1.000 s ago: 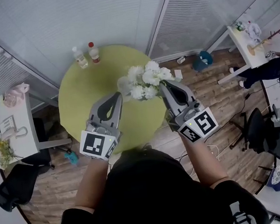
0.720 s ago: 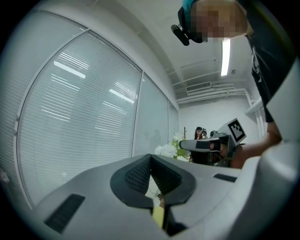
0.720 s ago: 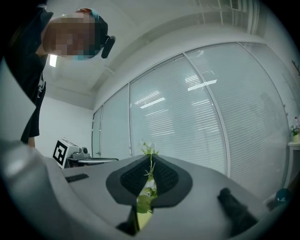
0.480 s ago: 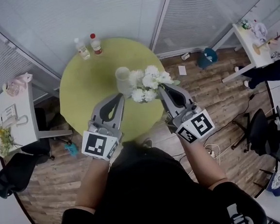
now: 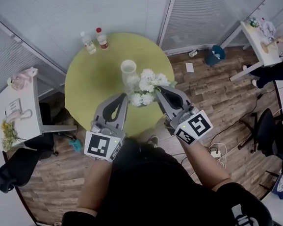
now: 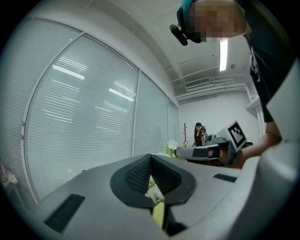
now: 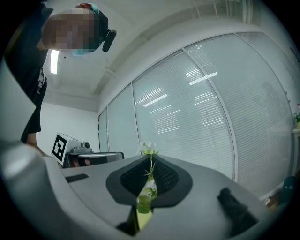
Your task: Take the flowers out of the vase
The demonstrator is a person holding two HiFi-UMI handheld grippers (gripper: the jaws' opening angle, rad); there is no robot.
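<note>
A bunch of white flowers [image 5: 147, 85] with green stems hangs over the round green table [image 5: 90, 90], just in front of the pale vase [image 5: 128, 69], which stands upright and apart from it. My right gripper [image 5: 160, 89] is shut on the flowers at the bunch's right side. In the right gripper view a thin flower stem [image 7: 151, 165] is pinched between the closed pads of the right gripper [image 7: 150, 157]. My left gripper [image 5: 122, 98] sits at the bunch's left edge. In its own view the left gripper [image 6: 150, 157] has its jaws together, with only blossoms showing through the gap behind the tips.
Two small bottles [image 5: 94, 40] stand at the table's far edge. A white side desk [image 5: 13, 114] with a phone is at the left, with a black chair [image 5: 16, 177] below it. Another desk, a person [image 5: 275, 71] and office chairs are at the right. Glass walls with blinds close the back.
The flowers have come back toward me with the right gripper, off the vase, whose mouth now shows bare. Both grippers moved nearer to me and a little lower.
</note>
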